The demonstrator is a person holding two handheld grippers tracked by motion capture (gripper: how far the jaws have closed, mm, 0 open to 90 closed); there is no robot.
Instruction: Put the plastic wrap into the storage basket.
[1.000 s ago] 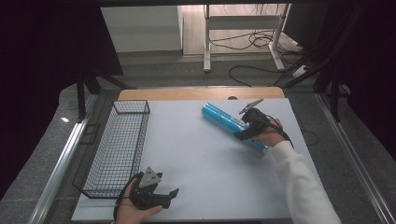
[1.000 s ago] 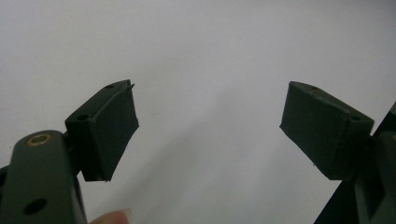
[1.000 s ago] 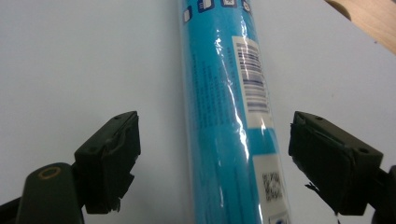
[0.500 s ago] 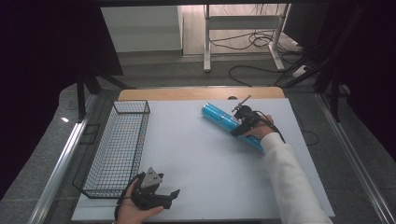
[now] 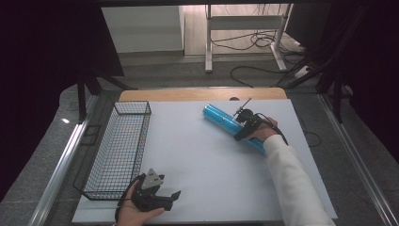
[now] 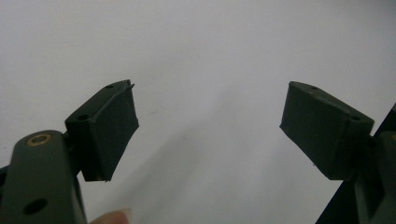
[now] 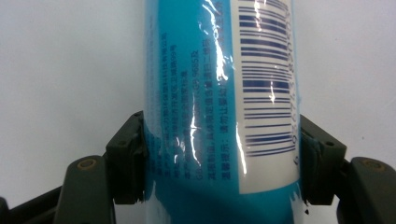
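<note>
A blue tube (image 5: pixel 233 127) wrapped in glossy film lies on its side on the white table (image 5: pixel 197 155), toward the far right, slanting from the far middle down toward the right edge. The right gripper (image 5: pixel 244 125) has closed on it near its nearer end — in the right gripper view both black pads (image 7: pixel 130 158) press against the tube's (image 7: pixel 219 107) sides, one on the printed blue face, the other beside the white barcode panel. The tube's ends are cut off in that view, and its small print is too blurred to read.

The left gripper (image 5: pixel 157 197) rests at the near left edge of the table, held in a hand (image 5: pixel 134 214), with its jaws spread wide and nothing between them; the left gripper view shows bare white surface between the two pads (image 6: pixel 109 126), and a fingertip at the bottom edge.

A black wire basket (image 5: pixel 117 150) stands along the left side of the table, well apart from the tube — open white surface lies between them. The person's white sleeve (image 5: pixel 294 183) runs in from the bottom right.
</note>
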